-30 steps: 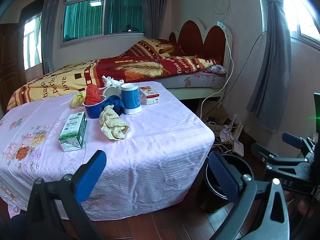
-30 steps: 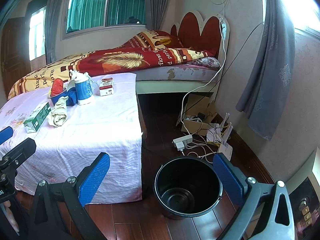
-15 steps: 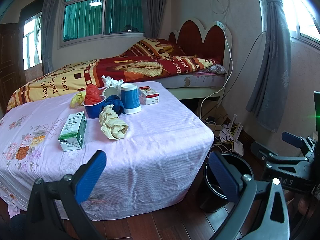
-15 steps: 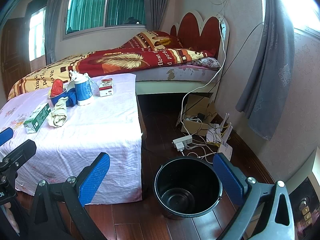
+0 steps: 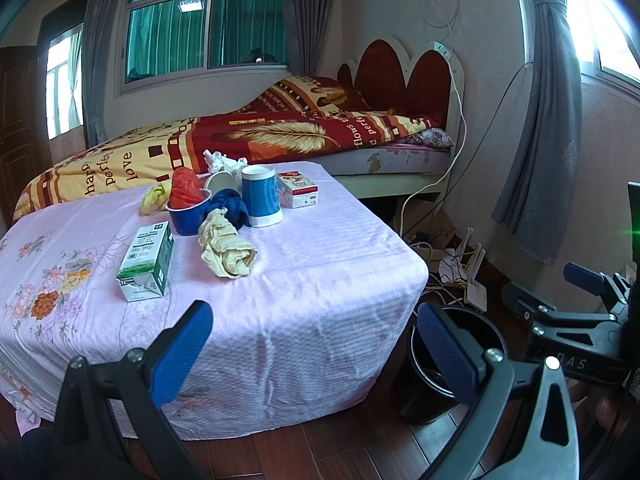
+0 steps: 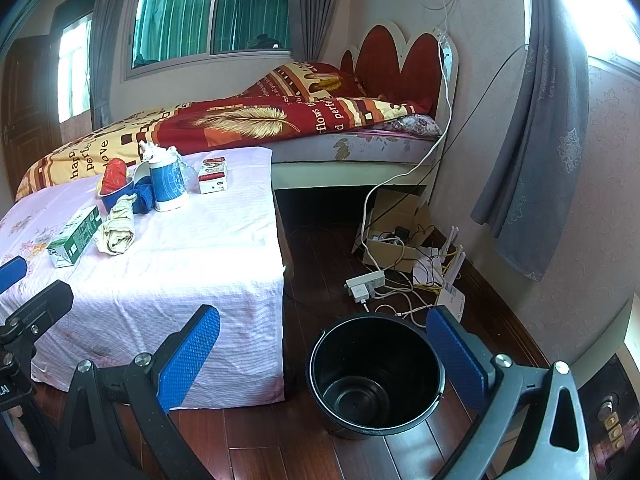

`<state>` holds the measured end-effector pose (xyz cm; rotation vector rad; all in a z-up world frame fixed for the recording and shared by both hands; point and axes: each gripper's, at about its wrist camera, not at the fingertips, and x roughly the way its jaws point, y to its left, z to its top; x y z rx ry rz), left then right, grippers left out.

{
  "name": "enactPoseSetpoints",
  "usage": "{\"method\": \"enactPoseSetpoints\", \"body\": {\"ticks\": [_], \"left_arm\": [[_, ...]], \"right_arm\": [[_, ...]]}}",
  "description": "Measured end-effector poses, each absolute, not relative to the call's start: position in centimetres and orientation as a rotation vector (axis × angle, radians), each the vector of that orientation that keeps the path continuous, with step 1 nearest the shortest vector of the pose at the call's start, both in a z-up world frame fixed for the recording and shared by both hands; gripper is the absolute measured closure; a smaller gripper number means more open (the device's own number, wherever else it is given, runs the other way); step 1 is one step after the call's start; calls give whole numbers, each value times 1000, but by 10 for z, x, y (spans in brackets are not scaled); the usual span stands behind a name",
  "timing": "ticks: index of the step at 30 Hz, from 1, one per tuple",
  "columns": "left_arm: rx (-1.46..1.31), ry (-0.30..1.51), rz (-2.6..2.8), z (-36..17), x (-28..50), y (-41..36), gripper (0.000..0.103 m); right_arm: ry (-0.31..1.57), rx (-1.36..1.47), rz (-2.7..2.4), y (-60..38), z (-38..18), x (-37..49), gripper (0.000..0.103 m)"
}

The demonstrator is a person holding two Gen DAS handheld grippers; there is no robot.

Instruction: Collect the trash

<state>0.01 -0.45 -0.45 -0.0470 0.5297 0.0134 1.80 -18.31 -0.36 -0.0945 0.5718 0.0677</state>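
A pink-clothed table (image 5: 304,280) carries trash: a green-white carton (image 5: 146,261), a crumpled yellow cloth (image 5: 226,246), a blue bowl with red plastic (image 5: 187,202), a blue-white cup (image 5: 261,196), a dark blue rag (image 5: 232,206), a red-white box (image 5: 298,189) and white tissue (image 5: 220,162). A black bucket (image 6: 376,372) stands empty on the floor right of the table. My left gripper (image 5: 316,348) is open and empty before the table's near edge. My right gripper (image 6: 320,356) is open and empty above the bucket's near side.
A bed (image 5: 280,136) with a red-yellow blanket stands behind the table. A power strip, cables and a router (image 6: 400,280) lie on the wooden floor by the right wall. Grey curtains (image 6: 532,160) hang at the right.
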Motion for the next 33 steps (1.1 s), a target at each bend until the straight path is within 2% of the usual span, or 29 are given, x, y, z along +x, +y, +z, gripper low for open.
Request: {"method": "enactPoseSetpoints", "body": {"ticks": [33], "left_arm": [[-52, 540, 40, -7, 3, 10, 0]], "right_arm": [[584, -101, 75, -176, -12, 22, 0]]}}
